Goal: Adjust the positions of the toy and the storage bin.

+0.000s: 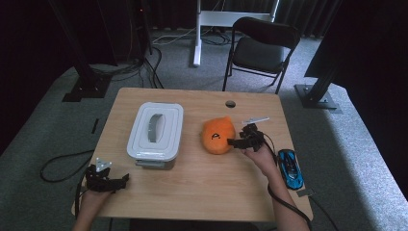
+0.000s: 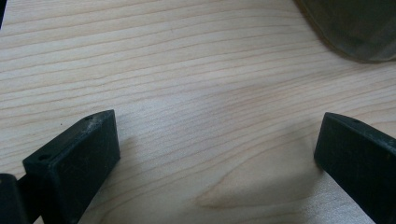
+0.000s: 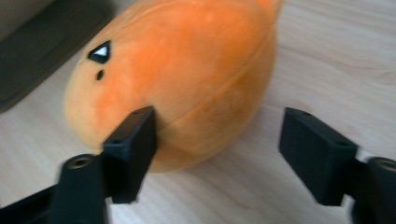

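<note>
An orange plush toy [image 1: 218, 135] with small black face marks lies right of the table's middle. My right gripper [image 1: 236, 141] reaches it from the right, jaws open. In the right gripper view the plush [image 3: 177, 79] bulges between the jaws of the right gripper [image 3: 219, 126]: one jaw sits against its lower side, the other stands clear over bare wood. My left gripper [image 1: 120, 181] rests near the front left edge of the table. Its jaws are spread wide in the left gripper view [image 2: 217, 135], with nothing but wood grain between them.
A white lidded box [image 1: 155, 130] with a grey handle stands left of the plush; its corner [image 2: 355, 28] shows ahead of the left jaws. A blue toy car [image 1: 290, 168] lies at the right edge of the table [image 1: 192, 192]. A black chair [image 1: 262, 48] stands behind it.
</note>
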`<control>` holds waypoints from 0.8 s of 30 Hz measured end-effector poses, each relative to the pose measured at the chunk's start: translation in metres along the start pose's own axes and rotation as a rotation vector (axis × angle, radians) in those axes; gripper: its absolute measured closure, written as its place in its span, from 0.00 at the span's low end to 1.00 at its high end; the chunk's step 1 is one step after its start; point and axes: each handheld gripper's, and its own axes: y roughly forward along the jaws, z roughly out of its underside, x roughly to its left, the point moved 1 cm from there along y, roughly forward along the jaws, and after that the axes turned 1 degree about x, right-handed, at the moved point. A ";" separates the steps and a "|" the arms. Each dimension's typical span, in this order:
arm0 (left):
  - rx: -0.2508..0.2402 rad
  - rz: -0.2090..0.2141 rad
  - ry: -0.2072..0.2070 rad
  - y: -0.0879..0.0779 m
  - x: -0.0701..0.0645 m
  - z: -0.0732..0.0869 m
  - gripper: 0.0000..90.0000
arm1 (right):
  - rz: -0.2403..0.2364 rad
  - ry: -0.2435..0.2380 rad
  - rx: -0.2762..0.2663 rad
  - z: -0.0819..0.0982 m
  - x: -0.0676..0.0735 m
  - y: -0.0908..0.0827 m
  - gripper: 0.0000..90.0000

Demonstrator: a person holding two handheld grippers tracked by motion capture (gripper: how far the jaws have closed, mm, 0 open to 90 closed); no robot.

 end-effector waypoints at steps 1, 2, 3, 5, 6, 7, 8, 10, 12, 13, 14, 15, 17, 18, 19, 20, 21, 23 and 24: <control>0.000 0.000 0.000 0.000 0.000 0.000 0.01 | -0.004 -0.010 0.000 0.001 0.002 0.000 0.40; 0.000 0.000 0.000 0.000 0.000 0.000 0.01 | -0.013 -0.030 -0.001 0.002 0.003 0.000 0.49; 0.000 0.000 0.000 0.000 0.000 0.000 0.01 | -0.023 -0.046 -0.004 0.003 0.005 0.000 0.52; 0.000 0.000 0.000 0.000 0.000 0.000 0.01 | -0.021 -0.074 -0.009 0.004 0.009 -0.001 0.60; 0.000 0.000 0.000 0.000 0.000 0.000 0.01 | -0.021 -0.085 -0.010 0.005 0.011 -0.002 0.61; 0.000 0.000 0.000 0.000 0.000 0.000 0.01 | -0.021 -0.094 -0.007 0.006 0.012 -0.002 0.64; 0.000 0.000 0.000 0.000 0.000 0.000 0.01 | -0.021 -0.096 -0.004 0.007 0.014 -0.002 0.66; 0.000 0.000 -0.001 0.000 0.000 0.000 0.01 | -0.020 -0.102 0.001 0.008 0.016 -0.003 0.74; 0.000 0.000 0.000 0.000 0.000 0.000 0.01 | -0.006 -0.107 0.008 0.009 0.017 -0.004 0.80; 0.000 0.000 0.000 0.000 0.000 0.000 0.01 | -0.001 -0.107 0.009 0.009 0.019 -0.005 0.87; 0.000 0.000 0.000 0.000 0.000 0.000 0.01 | 0.011 -0.114 0.009 0.009 0.020 -0.005 0.89; 0.000 0.000 0.000 0.000 0.000 0.000 0.01 | 0.012 -0.111 0.012 0.008 0.021 -0.006 0.90; 0.000 0.000 0.000 0.000 0.000 0.000 0.01 | 0.022 -0.116 0.015 0.007 0.023 -0.006 0.92; 0.000 0.000 0.000 0.000 0.000 0.000 0.01 | 0.019 -0.108 0.019 0.007 0.023 -0.007 0.93; 0.000 0.000 0.000 0.000 0.000 0.000 0.01 | 0.012 -0.099 0.018 0.006 0.022 -0.007 0.93; 0.000 0.000 0.000 0.000 0.000 0.000 0.01 | 0.000 -0.080 0.016 0.005 0.022 -0.007 0.93; 0.000 0.000 0.000 0.000 0.000 0.000 0.01 | -0.013 -0.065 0.014 0.005 0.021 -0.007 0.93; 0.000 0.000 0.000 0.000 0.000 0.000 0.01 | -0.018 -0.015 -0.001 0.003 0.020 -0.008 0.93; 0.000 0.000 0.000 0.000 0.000 0.000 0.01 | -0.040 0.008 0.001 0.003 0.019 -0.008 0.93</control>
